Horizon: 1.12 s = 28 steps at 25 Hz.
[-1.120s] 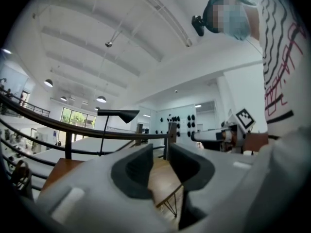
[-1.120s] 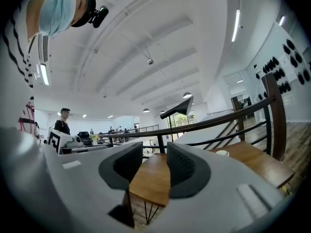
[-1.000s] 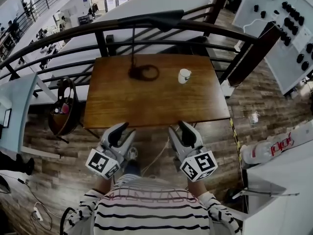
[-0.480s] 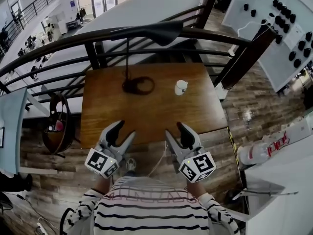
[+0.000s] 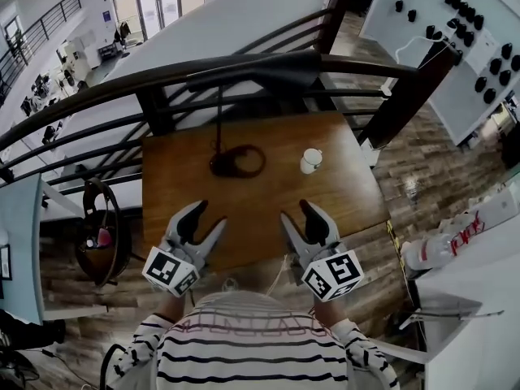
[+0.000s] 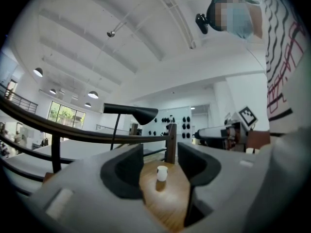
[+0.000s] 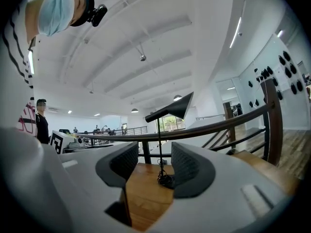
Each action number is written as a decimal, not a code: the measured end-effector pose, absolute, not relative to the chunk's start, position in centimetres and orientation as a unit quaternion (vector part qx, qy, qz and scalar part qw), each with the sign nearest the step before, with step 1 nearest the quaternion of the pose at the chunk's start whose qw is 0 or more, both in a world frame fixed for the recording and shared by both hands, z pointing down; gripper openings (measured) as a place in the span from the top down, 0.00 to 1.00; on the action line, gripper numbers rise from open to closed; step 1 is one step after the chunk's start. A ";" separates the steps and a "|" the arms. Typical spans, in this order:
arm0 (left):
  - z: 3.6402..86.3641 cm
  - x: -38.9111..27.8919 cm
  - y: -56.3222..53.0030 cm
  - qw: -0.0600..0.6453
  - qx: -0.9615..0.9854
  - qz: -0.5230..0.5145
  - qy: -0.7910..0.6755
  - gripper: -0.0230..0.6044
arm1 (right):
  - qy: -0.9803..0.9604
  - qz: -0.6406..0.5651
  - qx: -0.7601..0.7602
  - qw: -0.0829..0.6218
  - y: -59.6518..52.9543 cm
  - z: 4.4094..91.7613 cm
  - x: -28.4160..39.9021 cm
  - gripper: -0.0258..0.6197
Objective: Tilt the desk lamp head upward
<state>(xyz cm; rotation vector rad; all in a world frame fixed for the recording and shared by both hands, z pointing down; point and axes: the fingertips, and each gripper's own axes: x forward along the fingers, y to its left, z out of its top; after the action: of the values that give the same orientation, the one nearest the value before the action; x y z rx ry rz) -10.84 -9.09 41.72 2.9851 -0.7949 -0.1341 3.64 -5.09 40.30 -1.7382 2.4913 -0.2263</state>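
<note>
A black desk lamp stands at the far side of the wooden table [image 5: 260, 210], with its round base [image 5: 237, 162], thin stem [image 5: 218, 120] and long flat head [image 5: 268, 70]. In the left gripper view the lamp head [image 6: 131, 111] points right and slightly down. The right gripper view has the head [image 7: 175, 109] above the base [image 7: 166, 180]. My left gripper [image 5: 210, 214] hangs over the table's near edge, its jaws opening with nothing between them. My right gripper [image 5: 296, 211] is level with it, open and empty. Both are well short of the lamp.
A small white cup [image 5: 310, 160] stands on the table right of the lamp base. A dark railing [image 5: 162, 80] runs behind the table. A white wall panel [image 5: 455, 31] with black knobs is at the right. A dark round chair [image 5: 101, 230] stands left of the table.
Both grippers have come forward from in front of the table to over its near edge. The left jaws have spread wider. The lamp and cup have not moved.
</note>
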 end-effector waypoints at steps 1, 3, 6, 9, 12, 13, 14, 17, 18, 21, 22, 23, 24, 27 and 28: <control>41.7 -11.3 -9.8 0.025 0.966 -0.044 -0.253 0.62 | 0.814 -0.072 -0.574 0.048 -5.7 40.3 3.3 0.65; 41.8 -12.1 -11.1 0.026 0.968 -0.045 -0.246 0.62 | 0.809 -0.069 -0.582 0.048 -6.6 40.1 2.8 0.65; 42.2 -12.9 -13.0 0.034 0.968 -0.047 -0.245 0.62 | 0.804 -0.067 -0.590 0.045 -7.8 39.9 2.3 0.65; 42.6 -12.9 -14.2 0.045 0.967 -0.050 -0.244 0.62 | 0.803 -0.058 -0.592 0.036 -8.8 39.4 2.4 0.65; 43.0 -12.2 -14.6 0.043 0.969 -0.041 -0.240 0.62 | 0.803 -0.040 -0.594 0.031 -9.5 38.6 3.2 0.64; 43.1 -12.1 -14.9 0.043 0.968 -0.040 -0.243 0.62 | 0.804 -0.034 -0.593 0.030 -10.0 38.3 3.5 0.63; 43.0 -12.1 -15.4 0.043 0.967 -0.041 -0.248 0.62 | 0.806 -0.029 -0.591 0.029 -10.5 38.0 3.8 0.63; 42.8 -12.1 -16.4 0.042 0.961 -0.043 -0.269 0.62 | 0.812 -0.017 -0.583 0.025 -12.1 37.2 5.0 0.62; 42.7 -11.9 -16.7 0.041 0.960 -0.042 -0.275 0.62 | 0.814 -0.013 -0.580 0.024 -12.6 36.8 5.5 0.61; 42.6 -10.9 -17.4 0.036 0.955 -0.037 -0.293 0.62 | 0.821 0.008 -0.570 0.021 -13.9 35.4 7.4 0.60; 42.6 -10.4 -17.6 0.033 0.953 -0.037 -0.299 0.62 | 0.824 0.016 -0.566 0.018 -14.3 34.9 8.1 0.60; 42.4 -9.8 -17.8 0.031 0.951 -0.040 -0.306 0.62 | 0.827 0.024 -0.561 0.015 -14.8 34.4 8.9 0.59; 42.3 -9.1 -18.0 0.030 0.948 -0.044 -0.313 0.62 | 0.831 0.033 -0.556 0.012 -15.3 33.9 9.7 0.59; 42.0 -7.2 -18.7 0.021 0.939 -0.051 -0.340 0.62 | 0.840 0.062 -0.538 -0.002 -16.9 32.5 11.9 0.56; 41.9 -7.0 -19.0 0.016 0.936 -0.052 -0.348 0.63 | 0.843 0.072 -0.534 -0.006 -17.5 31.9 12.3 0.56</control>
<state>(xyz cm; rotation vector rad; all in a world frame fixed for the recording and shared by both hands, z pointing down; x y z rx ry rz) -6.95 -19.00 41.89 2.9098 -1.0826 -0.1621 12.31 -17.49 31.88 -1.6824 2.6571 0.2276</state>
